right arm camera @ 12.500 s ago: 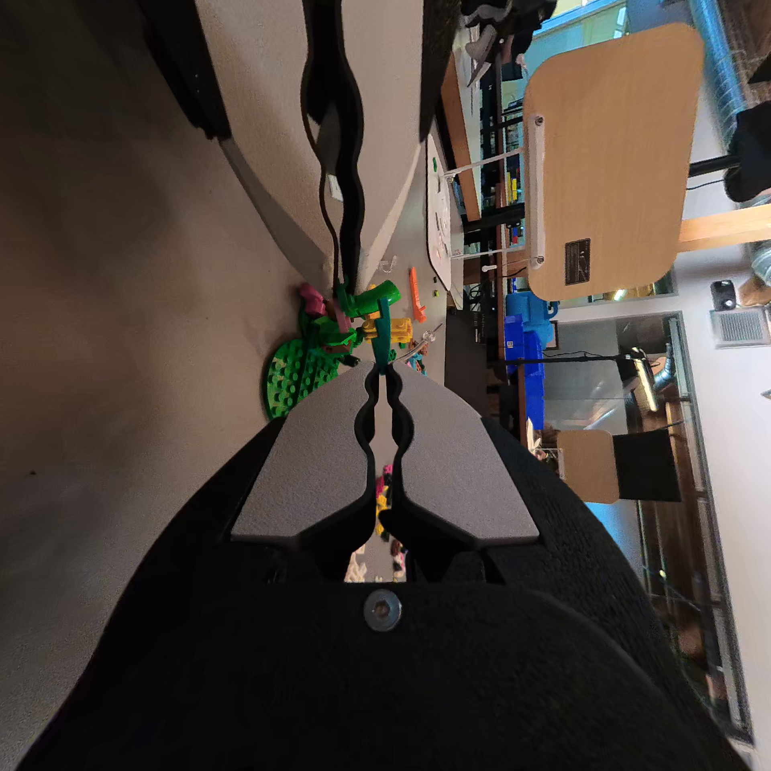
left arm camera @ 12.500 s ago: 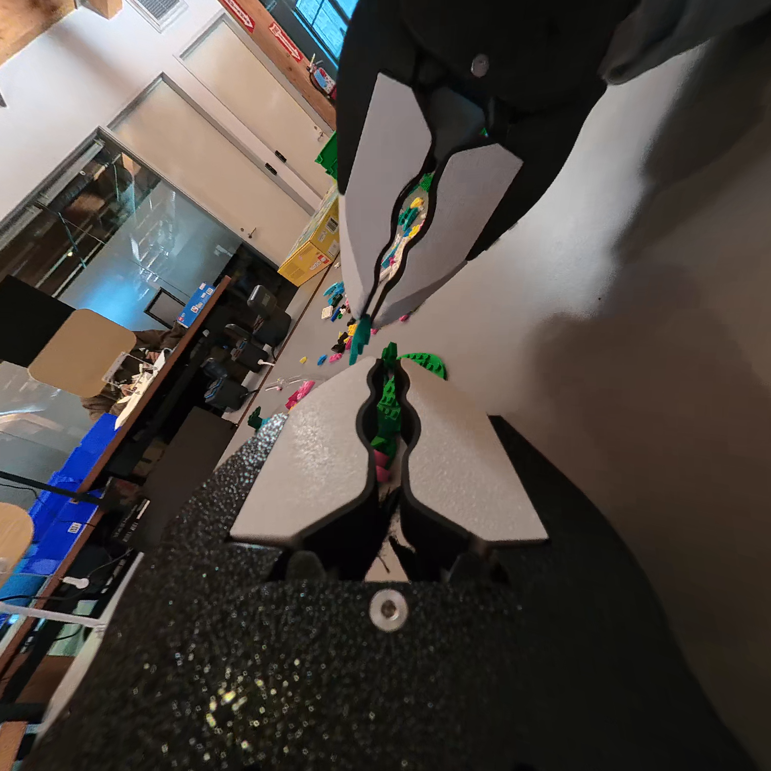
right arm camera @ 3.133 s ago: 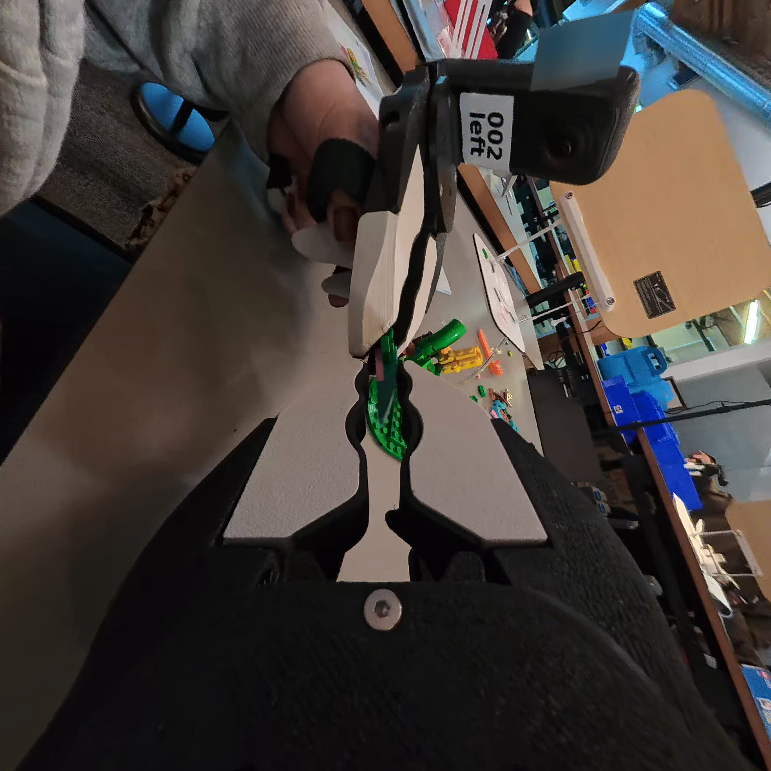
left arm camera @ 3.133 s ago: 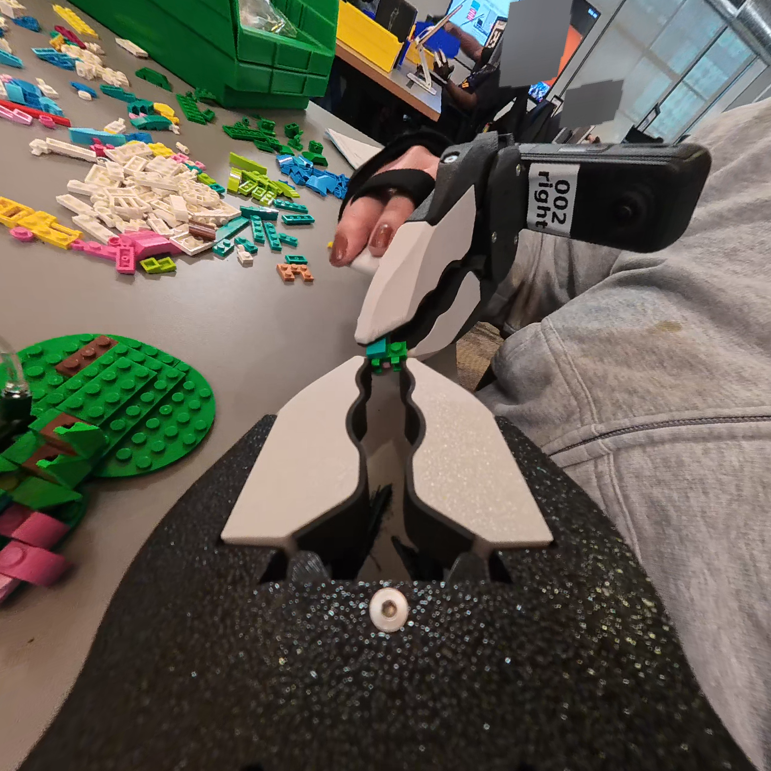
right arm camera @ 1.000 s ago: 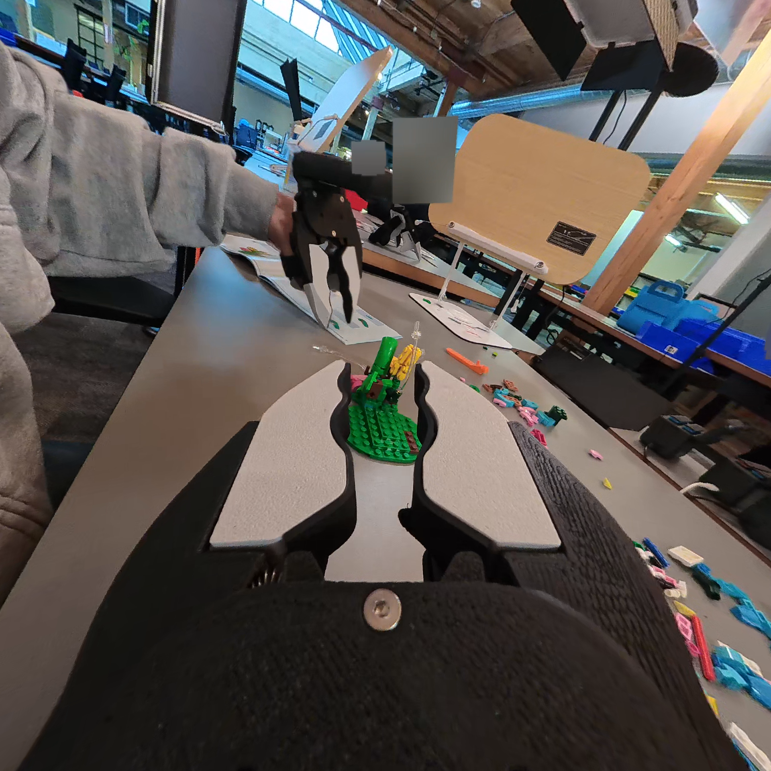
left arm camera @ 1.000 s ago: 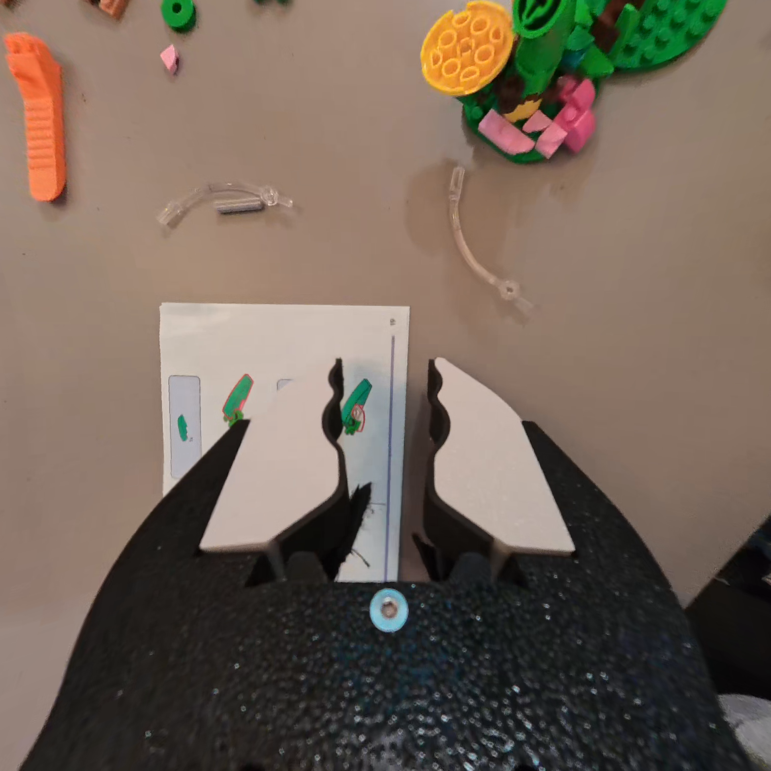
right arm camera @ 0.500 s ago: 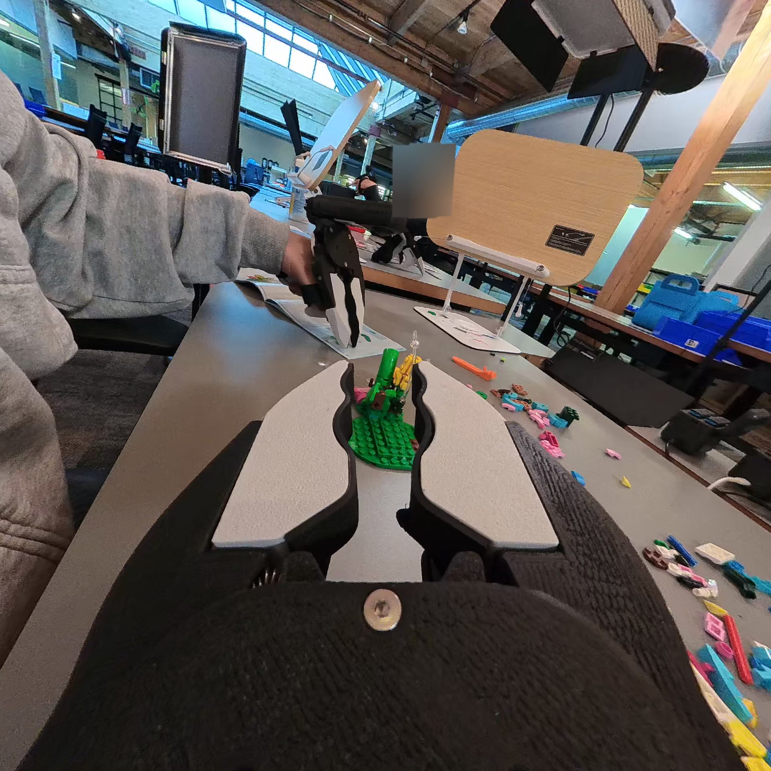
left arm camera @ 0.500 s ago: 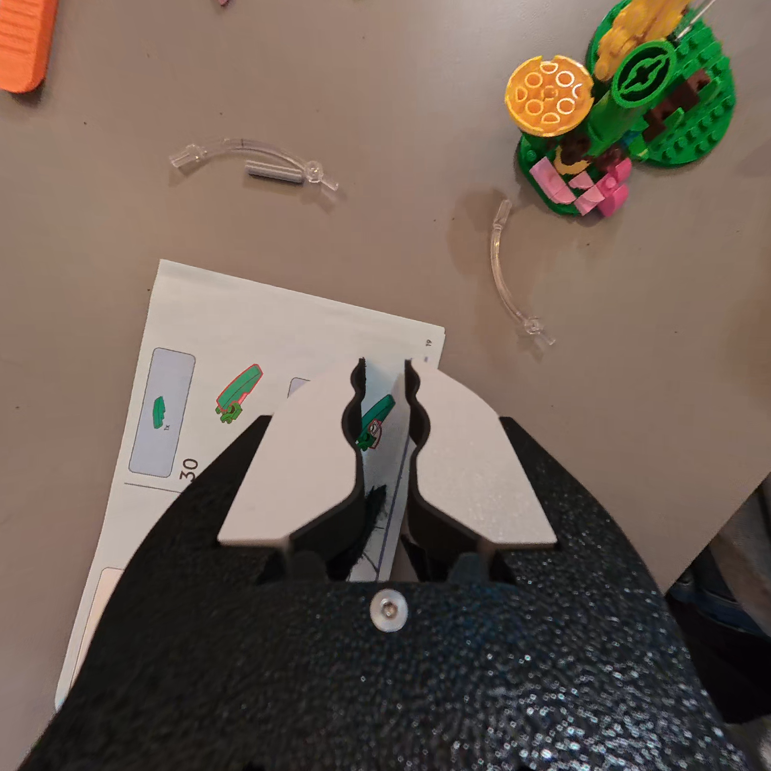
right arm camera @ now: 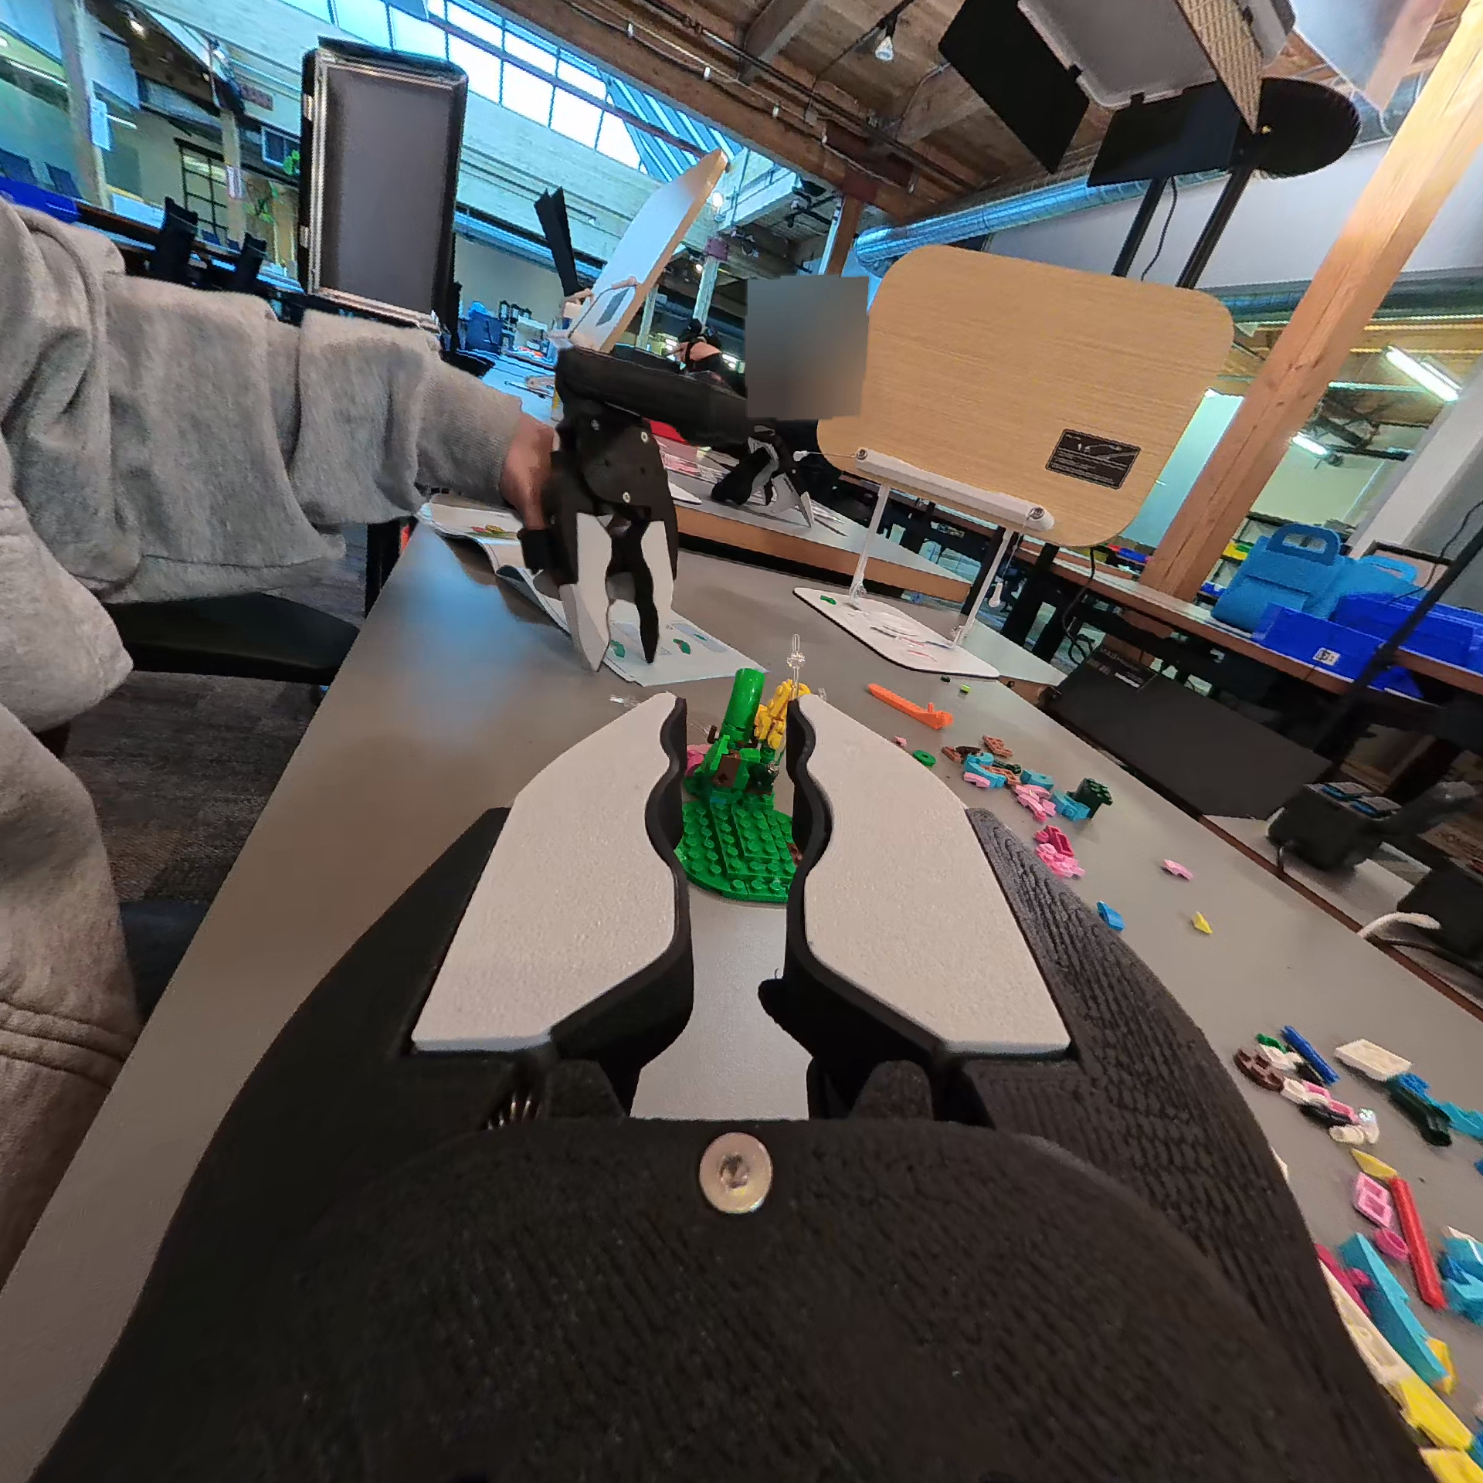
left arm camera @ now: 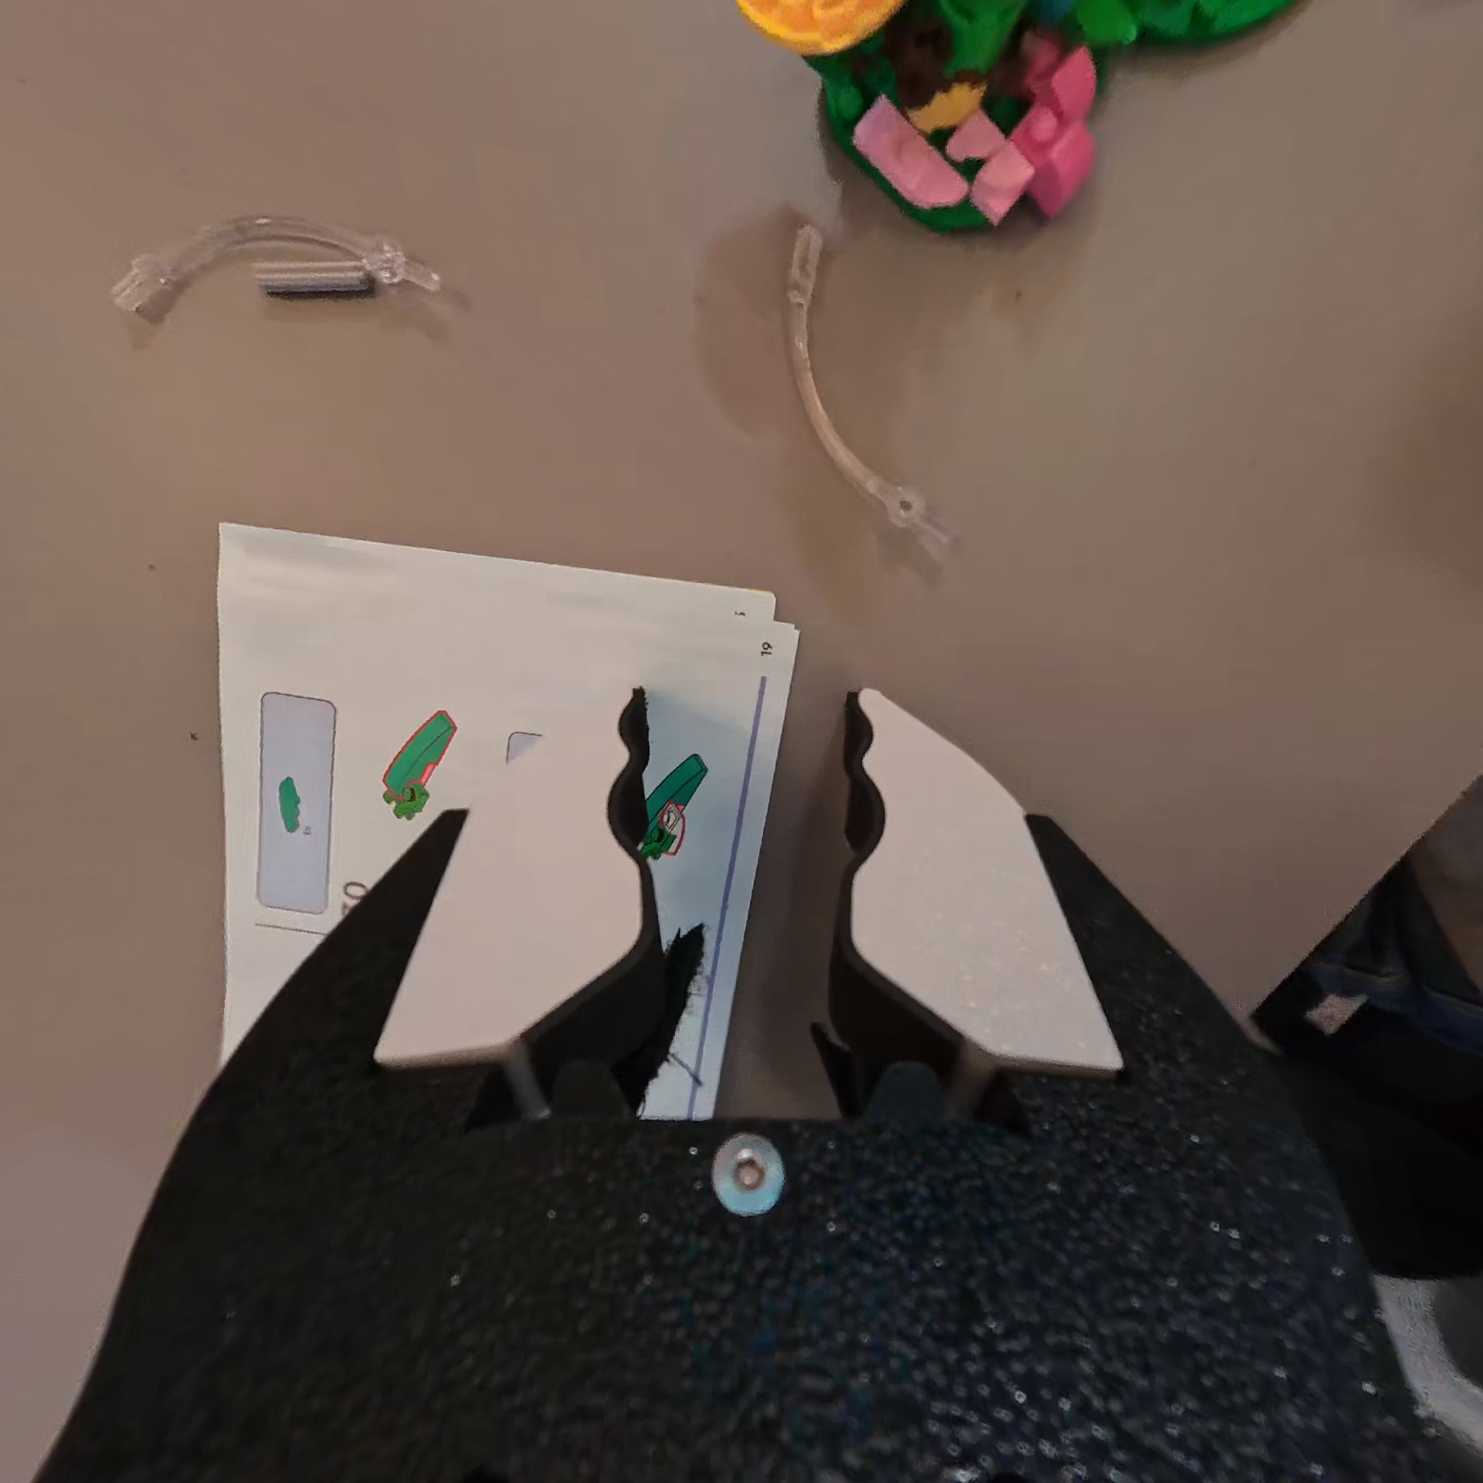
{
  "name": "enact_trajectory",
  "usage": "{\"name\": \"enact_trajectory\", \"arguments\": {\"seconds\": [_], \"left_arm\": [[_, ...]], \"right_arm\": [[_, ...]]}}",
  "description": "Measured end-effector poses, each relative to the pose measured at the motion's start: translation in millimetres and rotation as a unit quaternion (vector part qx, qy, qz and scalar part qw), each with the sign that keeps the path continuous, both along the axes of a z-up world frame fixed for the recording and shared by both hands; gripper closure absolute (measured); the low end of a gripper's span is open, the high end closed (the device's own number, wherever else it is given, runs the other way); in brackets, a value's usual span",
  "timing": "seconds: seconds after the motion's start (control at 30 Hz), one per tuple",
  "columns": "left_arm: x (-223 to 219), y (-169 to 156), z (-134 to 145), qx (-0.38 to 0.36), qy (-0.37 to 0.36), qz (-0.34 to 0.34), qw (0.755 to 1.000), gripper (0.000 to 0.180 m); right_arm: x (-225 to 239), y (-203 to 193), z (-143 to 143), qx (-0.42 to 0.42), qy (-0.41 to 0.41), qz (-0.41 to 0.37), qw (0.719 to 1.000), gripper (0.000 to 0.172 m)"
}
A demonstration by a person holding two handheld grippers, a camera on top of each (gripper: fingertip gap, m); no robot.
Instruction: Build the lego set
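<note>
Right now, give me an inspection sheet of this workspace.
Surface: grey table, mostly bare near the front edge.
Job's things: green brick plant model; open instruction booklet.
Clutter: two clear curved pieces; orange brick separator; loose bricks at right.
Grippers: left gripper open, over the booklet's edge, holding nothing; right gripper open, empty, facing the model.
Cables: white cable at the far right edge.
Surroundings: wooden board on a stand; blue bins; grey sleeve.

My left claw (left arm camera: 742, 706) hides the booklet's (left arm camera: 481, 642) lower half. Ahead of it, the brick plant model (left arm camera: 963, 104) is cut off by the top edge.
</note>
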State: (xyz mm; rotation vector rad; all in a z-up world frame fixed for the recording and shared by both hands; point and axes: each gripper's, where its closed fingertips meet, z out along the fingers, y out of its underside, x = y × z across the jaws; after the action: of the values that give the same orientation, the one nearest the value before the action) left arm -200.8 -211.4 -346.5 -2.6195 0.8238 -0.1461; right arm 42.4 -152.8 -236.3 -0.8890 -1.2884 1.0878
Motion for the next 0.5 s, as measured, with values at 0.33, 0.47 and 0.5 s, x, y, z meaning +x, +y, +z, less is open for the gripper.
{"name": "enact_trajectory", "arguments": {"seconds": [0.33,0.47,0.5], "left_arm": [[6.3,-4.0,0.5,-0.001,0.016,-0.037,0.999,0.155],[5.6,-2.3,1.6,0.018,0.041,-0.05,0.998,0.157],[4.7,-1.1,2.0,0.022,0.049,-0.049,0.997,0.155]], "right_arm": [[-0.4,-4.5,-1.6,0.004,-0.007,0.008,1.0,0.15],[-0.1,-5.5,-2.0,0.006,-0.009,0.009,1.0,0.15],[0.0,-5.5,-2.1,0.005,-0.009,0.009,1.0,0.151]]}}
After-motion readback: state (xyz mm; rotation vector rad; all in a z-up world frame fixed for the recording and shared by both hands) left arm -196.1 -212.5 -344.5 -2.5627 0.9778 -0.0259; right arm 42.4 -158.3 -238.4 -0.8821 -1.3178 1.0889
